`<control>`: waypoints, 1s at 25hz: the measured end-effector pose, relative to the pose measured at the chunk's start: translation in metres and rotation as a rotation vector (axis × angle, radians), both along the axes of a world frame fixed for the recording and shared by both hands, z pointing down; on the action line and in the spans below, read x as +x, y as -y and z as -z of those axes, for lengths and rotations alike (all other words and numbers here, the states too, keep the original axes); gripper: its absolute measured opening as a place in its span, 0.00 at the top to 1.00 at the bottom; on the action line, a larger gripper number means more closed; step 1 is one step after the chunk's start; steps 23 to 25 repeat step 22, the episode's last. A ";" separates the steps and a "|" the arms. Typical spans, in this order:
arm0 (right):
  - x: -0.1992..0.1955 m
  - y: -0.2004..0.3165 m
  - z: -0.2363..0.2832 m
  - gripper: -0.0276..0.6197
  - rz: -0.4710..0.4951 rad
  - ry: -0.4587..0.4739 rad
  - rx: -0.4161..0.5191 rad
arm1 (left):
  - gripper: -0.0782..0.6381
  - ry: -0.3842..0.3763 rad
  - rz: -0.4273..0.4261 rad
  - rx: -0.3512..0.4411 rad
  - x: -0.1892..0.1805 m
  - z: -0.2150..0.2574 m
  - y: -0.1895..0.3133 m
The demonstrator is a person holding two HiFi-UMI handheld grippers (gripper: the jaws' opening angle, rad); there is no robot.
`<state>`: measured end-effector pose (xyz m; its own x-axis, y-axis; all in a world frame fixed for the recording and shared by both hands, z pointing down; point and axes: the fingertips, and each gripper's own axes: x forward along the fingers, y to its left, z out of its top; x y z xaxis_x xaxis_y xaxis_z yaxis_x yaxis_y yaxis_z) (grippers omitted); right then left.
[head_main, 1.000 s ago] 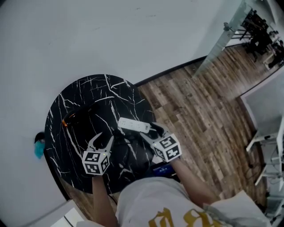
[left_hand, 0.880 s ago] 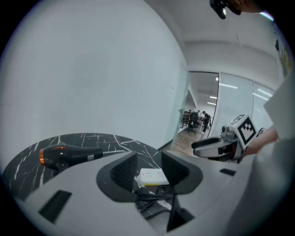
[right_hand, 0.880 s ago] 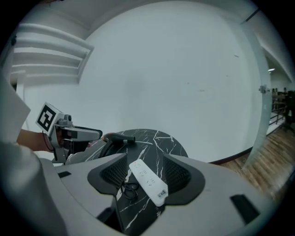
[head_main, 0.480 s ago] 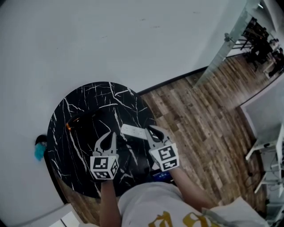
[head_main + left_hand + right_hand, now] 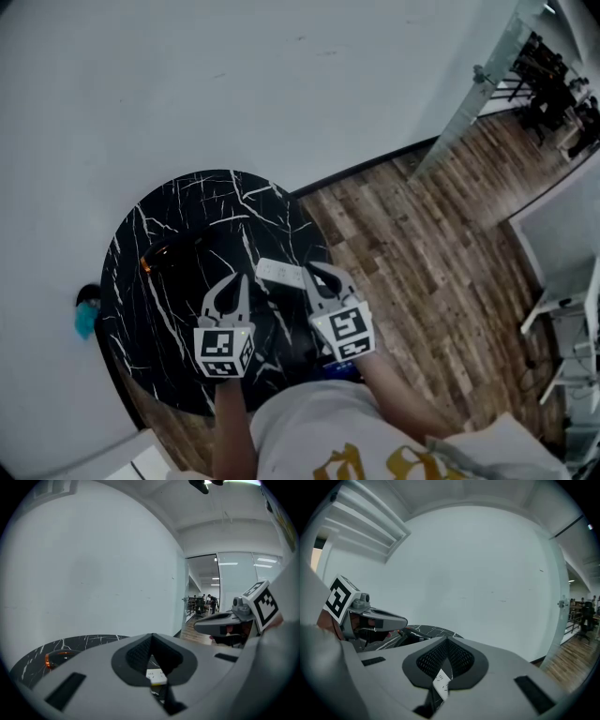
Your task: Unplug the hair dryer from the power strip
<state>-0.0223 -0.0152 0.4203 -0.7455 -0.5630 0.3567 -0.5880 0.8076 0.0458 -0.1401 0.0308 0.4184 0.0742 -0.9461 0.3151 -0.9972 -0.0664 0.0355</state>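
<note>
A round black marble table (image 5: 187, 202) is standing against a white wall (image 5: 234, 84) on its far and left sides. Wood-plank floor (image 5: 422, 244) is opening out to the right toward a glass partition (image 5: 469, 94). A small teal object (image 5: 84, 317) is lying beside the table's left edge; I cannot tell what it is.

I am holding both claws above the near half of the table. My left claw (image 5: 230, 284) is closed, its jaws meeting on nothing, and my right claw (image 5: 314, 274) is closed and empty too.

The white power strip (image 5: 279, 273) is lying on the table between the two claw tips, toward the table's right edge. The hair dryer (image 5: 173, 251), dark with an orange ring, is lying to the far left of my left claw, well inside the rim. I cannot tell whether its plug is sitting in the strip.

The wall is closing off the far and left sides, and the open room is lying to the right, over the floor.
</note>
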 end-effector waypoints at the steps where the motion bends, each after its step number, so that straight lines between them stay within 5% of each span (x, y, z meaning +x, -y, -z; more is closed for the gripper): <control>1: 0.000 0.000 -0.001 0.96 0.002 0.001 -0.003 | 0.89 -0.004 -0.003 -0.003 0.001 -0.002 0.000; 9: 0.002 -0.001 -0.006 0.96 -0.013 0.042 0.000 | 0.89 -0.013 0.011 -0.018 0.000 -0.009 -0.001; 25: 0.002 -0.001 -0.010 0.96 0.008 -0.029 -0.010 | 0.89 -0.047 0.006 -0.035 -0.005 -0.020 -0.002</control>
